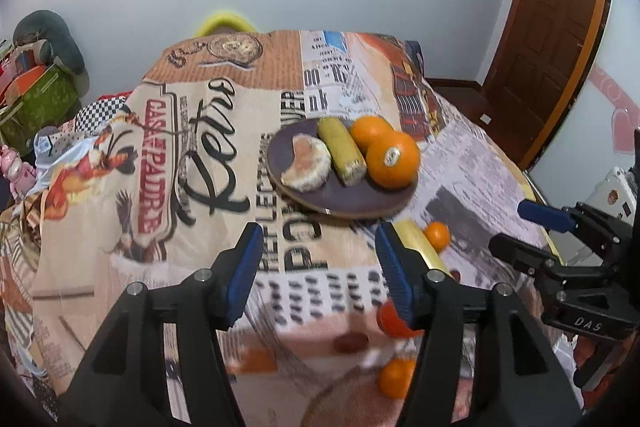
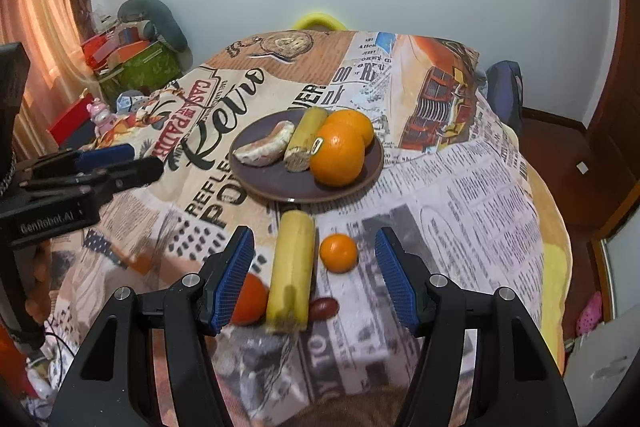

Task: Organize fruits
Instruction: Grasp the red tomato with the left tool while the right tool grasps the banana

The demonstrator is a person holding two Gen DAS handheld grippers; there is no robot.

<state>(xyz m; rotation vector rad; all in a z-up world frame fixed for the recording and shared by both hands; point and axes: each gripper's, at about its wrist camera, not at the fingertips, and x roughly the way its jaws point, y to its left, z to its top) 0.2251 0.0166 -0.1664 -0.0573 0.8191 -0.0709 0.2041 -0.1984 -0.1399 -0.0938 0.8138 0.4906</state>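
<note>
Both claws hang released and empty: left claw [image 1: 320,267], right claw [image 2: 314,267]. On the bench [image 2: 460,195], a banana [image 2: 291,271] and small orange [image 2: 338,252] lie near the filled plate [image 2: 280,187].

i read "das" on the right gripper [image 1: 536,227] and "genrobot.ai" on the left gripper [image 2: 132,159]. the tablecloth [image 2: 460,195] carried "retro", "casa de padre" and part of "reflec"; its newsprint was too small.

Plate [image 2: 256,183] mid-worktop [image 2: 460,195] holds peeled citrus [image 2: 264,147], corn piece [image 2: 304,143], two oranges [image 2: 340,155] left to right; banana [image 2: 292,271], small orange [image 2: 339,253] in front.
</note>
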